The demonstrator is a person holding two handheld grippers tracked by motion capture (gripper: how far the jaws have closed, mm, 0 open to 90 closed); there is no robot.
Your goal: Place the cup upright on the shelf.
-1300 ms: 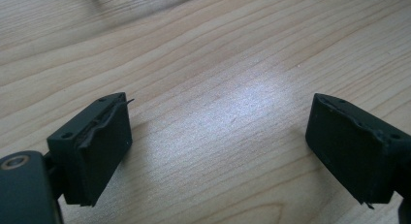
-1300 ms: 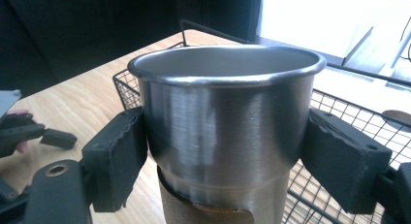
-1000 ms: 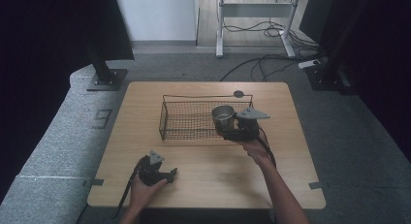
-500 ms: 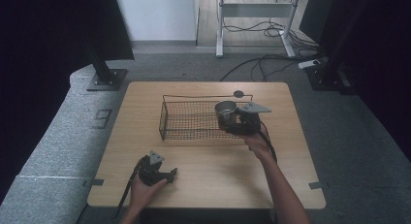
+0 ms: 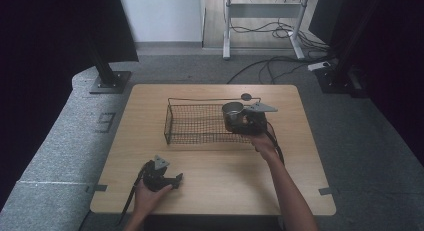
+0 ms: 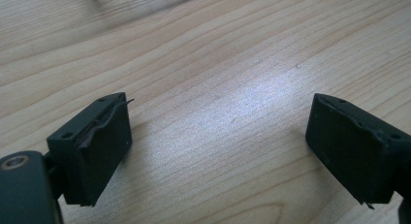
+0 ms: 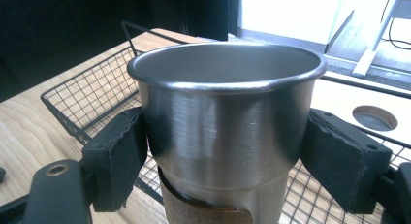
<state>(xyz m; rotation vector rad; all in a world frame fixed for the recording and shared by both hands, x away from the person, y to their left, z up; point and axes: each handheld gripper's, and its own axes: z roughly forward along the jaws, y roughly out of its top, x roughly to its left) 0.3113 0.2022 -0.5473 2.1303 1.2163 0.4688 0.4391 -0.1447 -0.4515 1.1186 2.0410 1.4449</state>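
A brushed steel cup (image 7: 228, 122) with a brown band low on its body stands upright between my right gripper's (image 7: 228, 151) jaws, whose black pads (image 7: 116, 161) press on its sides. From above, the cup (image 5: 232, 110) and right gripper (image 5: 235, 118) hang over the right end of a black wire basket (image 5: 167, 126). Through the right gripper view the basket's mesh (image 7: 87, 95) lies under and behind the cup. My left gripper (image 5: 172, 181) rests near the table's front left edge, held by a hand. Its jaws stand wide apart over bare wood (image 6: 218, 146).
The wooden table (image 5: 300, 166) has a dark round hole (image 5: 246, 96) just behind the basket, also in the right gripper view (image 7: 374, 117). Grey carpet, black stand feet and cables surround the table. A cable trails from each gripper toward the front edge.
My right gripper has carried the cup a little farther from the person, over the basket's right end. The left gripper has stayed where it was.
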